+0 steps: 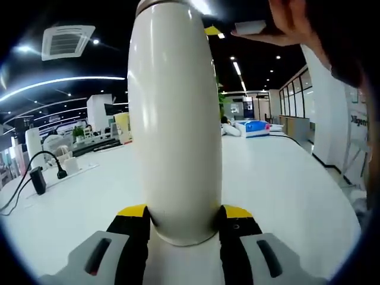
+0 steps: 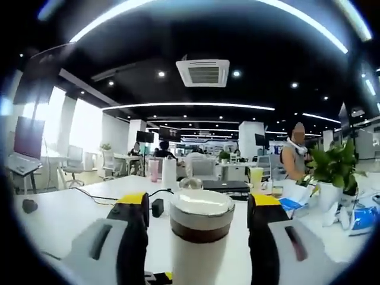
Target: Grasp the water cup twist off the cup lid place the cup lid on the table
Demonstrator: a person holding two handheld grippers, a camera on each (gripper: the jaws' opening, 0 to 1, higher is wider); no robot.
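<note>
Cream water cup (image 1: 174,119) stands upright on the white desk (image 1: 285,184), its base clenched between my left tongs (image 1: 183,222) so it cannot turn. In the right gripper view, my right tongs (image 2: 199,217) sit spread wide either side of the cup lid (image 2: 202,209), touching nothing, ready to close and twist.

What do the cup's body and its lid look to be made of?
The tall cream-white cup body has a smooth, faintly glossy surface with a soft sheen: probably coated metal or plastic. The round silver lid with a brown band shows bright reflections, likely polished metal or metallised plastic.
</note>
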